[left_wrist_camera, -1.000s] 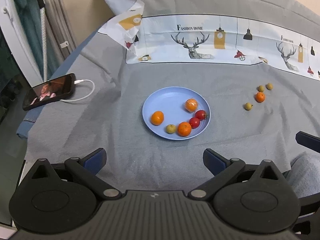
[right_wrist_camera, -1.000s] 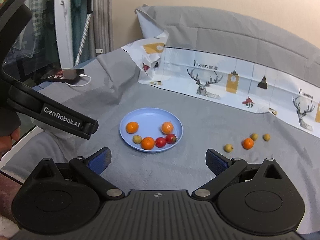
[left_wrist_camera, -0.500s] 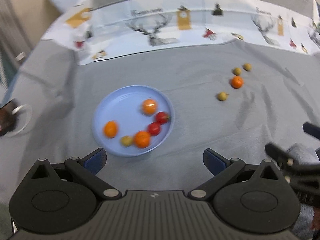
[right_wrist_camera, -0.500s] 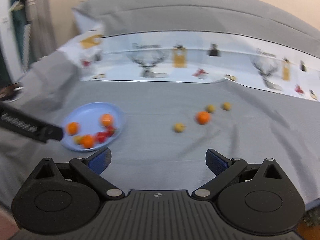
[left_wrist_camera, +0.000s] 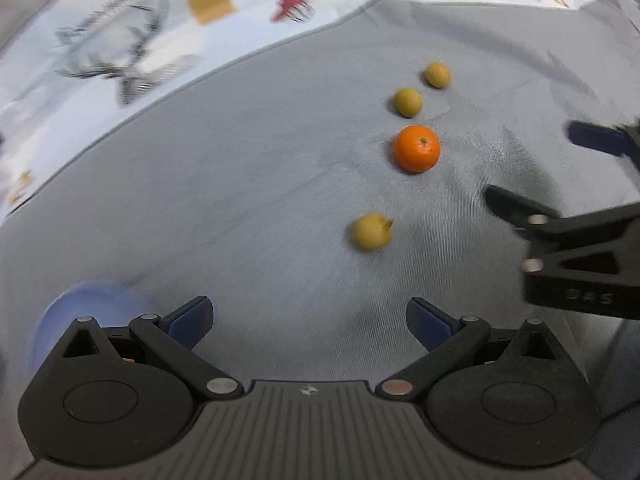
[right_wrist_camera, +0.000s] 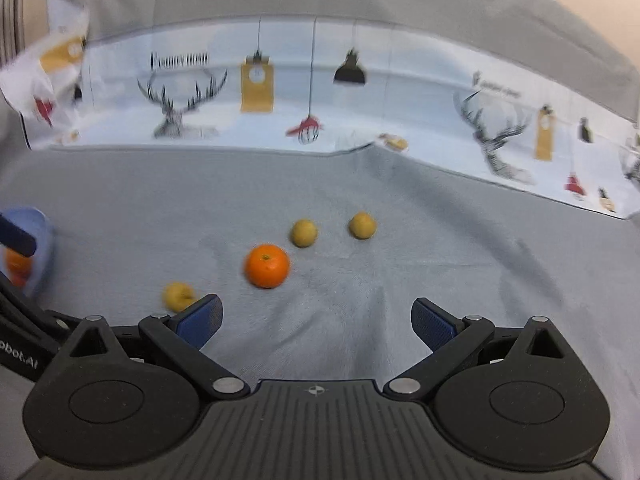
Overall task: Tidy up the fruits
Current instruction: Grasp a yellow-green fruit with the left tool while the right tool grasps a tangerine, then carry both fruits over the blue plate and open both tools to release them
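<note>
From the left view, the left gripper (left_wrist_camera: 309, 318) is wide open and empty above the cloth (left_wrist_camera: 240, 200), where round fruits like the orange (left_wrist_camera: 416, 148) could roll if bumped, and from the right view the right gripper (right_wrist_camera: 316, 318) is open and empty too, with the blue plate (right_wrist_camera: 40, 236) far left.

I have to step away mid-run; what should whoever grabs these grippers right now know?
Left gripper: open, empty.
Right gripper: open, empty, low over the cloth.
Loose on the grey cloth: one mandarin and three small yellow fruits.
Blue plate to the left already holds some fruit.
Left to do: move the four loose fruits to the plate.
</note>
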Demonstrator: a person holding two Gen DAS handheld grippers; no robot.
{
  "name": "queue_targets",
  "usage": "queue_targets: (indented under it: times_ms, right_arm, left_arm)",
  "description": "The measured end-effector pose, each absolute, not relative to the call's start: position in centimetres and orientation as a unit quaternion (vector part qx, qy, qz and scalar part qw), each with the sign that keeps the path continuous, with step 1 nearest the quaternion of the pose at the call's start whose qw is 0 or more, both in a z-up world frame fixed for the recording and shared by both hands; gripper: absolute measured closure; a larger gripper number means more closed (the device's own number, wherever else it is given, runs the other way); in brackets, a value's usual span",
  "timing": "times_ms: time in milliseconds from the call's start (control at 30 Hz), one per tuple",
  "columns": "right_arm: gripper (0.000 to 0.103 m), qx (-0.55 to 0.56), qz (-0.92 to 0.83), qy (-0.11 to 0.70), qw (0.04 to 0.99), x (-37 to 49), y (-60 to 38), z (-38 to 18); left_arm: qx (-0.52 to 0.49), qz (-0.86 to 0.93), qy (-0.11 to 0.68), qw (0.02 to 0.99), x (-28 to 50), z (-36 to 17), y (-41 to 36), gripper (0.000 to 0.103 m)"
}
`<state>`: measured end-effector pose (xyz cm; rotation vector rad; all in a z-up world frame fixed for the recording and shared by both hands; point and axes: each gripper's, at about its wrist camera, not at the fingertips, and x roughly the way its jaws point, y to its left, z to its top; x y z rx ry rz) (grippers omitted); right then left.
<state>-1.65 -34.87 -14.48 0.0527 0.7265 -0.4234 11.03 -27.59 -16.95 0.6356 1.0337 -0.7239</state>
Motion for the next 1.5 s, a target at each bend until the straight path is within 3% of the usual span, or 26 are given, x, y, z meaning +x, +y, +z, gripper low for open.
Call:
queue_targets:
  times_ms: [300, 467, 500, 533, 600, 633, 833, 1067, 1300, 1500]
  right_arm:
    - [0.002, 0.018, -0.15, 0.381, 0.912, 5.1, -38.5, -20.4]
    - [0.001, 0.042, -0.137, 0.351, 0.925, 5.2, -39.5, -21.7]
    - [0.001, 0.04, -0.138, 0.349, 0.926, 5.1, -39.5, -21.7]
    - [0.006, 0.039, -0.137, 0.348, 0.927, 5.0, -39.4, -21.7]
    - [0.051, 0.032, -0.114, 0.333, 0.935, 4.6, -38.8, -21.1]
    - [0.065, 0.019, -0.111, 0.332, 0.936, 4.6, -38.3, -20.7]
    - [0.065, 0.054, -0.177, 0.35, 0.918, 3.1, -38.4, -19.0]
    - [0.065, 0.1, -0.213, 0.304, 0.923, -4.5, -35.7, -12.4]
    - [0.065, 0.106, -0.155, 0.266, 0.945, -10.7, -28.0, -5.9]
    - [0.064, 0.156, -0.072, 0.266, 0.949, -12.8, -21.4, -2.6]
  left_arm:
    - [0.311, -0.372, 0.462, 0.743, 14.5, -21.1, -31.1, 0.0]
    - [0.299, -0.381, 0.459, 0.745, 14.8, -21.4, -31.2, 0.001]
    - [0.295, -0.388, 0.456, 0.745, 14.5, -21.2, -31.0, 0.011]
    - [0.288, -0.405, 0.454, 0.74, 14.2, -20.7, -31.0, 0.036]
    - [0.288, -0.42, 0.448, 0.734, 13.3, -19.7, -31.3, 0.076]
    - [0.281, -0.425, 0.457, 0.729, 13.2, -19.3, -31.3, 0.076]
    - [0.248, -0.409, 0.464, 0.746, 12.4, -15.7, -29.5, 0.076]
    - [0.219, -0.379, 0.447, 0.78, 7.8, -7.9, -22.5, 0.076]
    - [0.194, -0.325, 0.443, 0.813, 2.6, -1.9, -12.5, 0.076]
    - [0.171, -0.272, 0.456, 0.83, -1.2, 0.3, -4.9, 0.076]
